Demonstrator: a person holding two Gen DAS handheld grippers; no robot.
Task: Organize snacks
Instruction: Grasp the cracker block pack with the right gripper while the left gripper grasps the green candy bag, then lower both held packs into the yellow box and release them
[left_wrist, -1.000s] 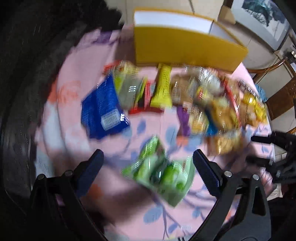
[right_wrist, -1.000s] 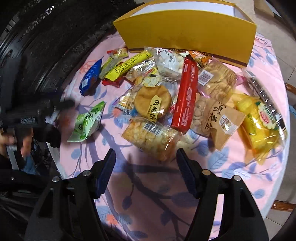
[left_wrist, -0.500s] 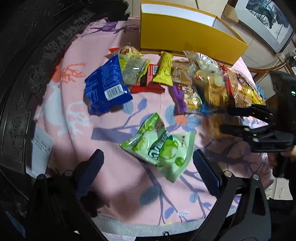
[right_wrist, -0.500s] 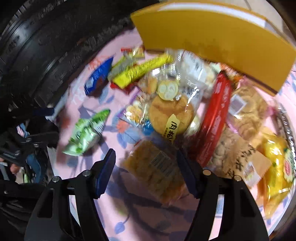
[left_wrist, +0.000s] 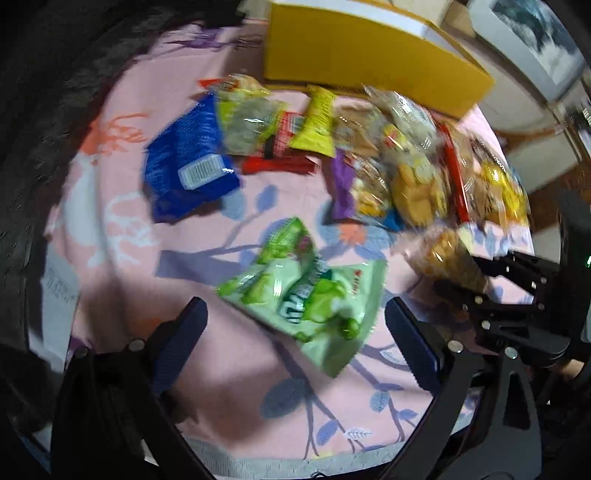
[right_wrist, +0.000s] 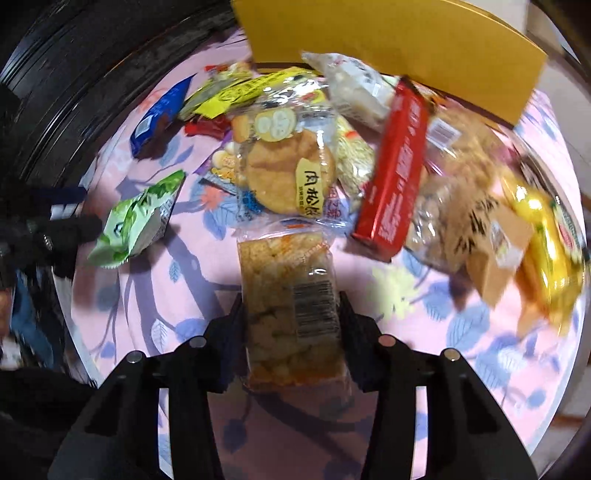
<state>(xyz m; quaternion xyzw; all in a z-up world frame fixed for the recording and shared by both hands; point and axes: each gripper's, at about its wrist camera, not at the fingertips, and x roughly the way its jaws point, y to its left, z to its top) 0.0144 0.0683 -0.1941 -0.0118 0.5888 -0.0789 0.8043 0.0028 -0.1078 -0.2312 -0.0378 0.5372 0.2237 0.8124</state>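
Pink floral tablecloth; right tongs seemingly around cracker packet.

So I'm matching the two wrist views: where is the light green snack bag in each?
Left wrist: light green snack bag lies low centre, just ahead of the open left gripper.
Right wrist: same bag, left of centre.
Shared landmark: yellow cardboard box at the top of both.

The left gripper hangs with jaws spread wide above a green snack bag lying on the pink floral surface, a yellow box beyond.
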